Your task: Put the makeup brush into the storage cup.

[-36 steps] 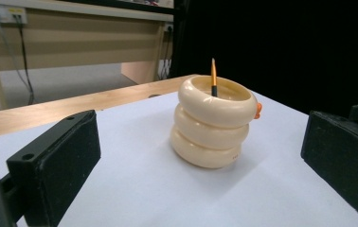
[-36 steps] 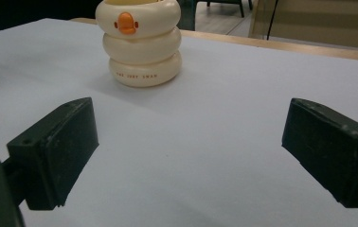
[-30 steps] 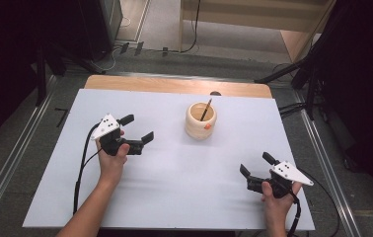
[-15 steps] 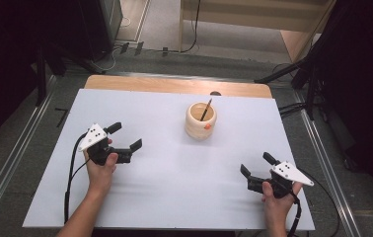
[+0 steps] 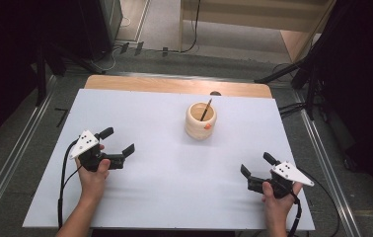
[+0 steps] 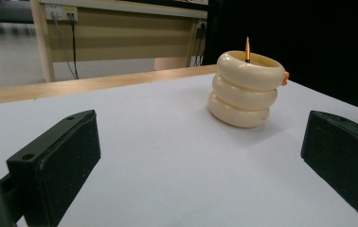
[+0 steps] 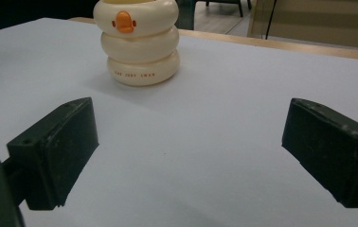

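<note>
I am looking across the white table at the cream ringed pot, sitting toward the far edge with a pencil standing in it. My left gripper and right gripper are both gaping, gripping nothing, roughly equally far from it.

Cream ringed pen holder (pencil inside) stands upright, table's far centre.

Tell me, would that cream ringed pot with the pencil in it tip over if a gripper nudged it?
Probably not easily: the pot looks squat, with its bottom ring widest, flat on the white table. Its smooth rounded rings may let jaws slip. The pencil leans loosely inside, so it would likely rattle or shift.
</note>
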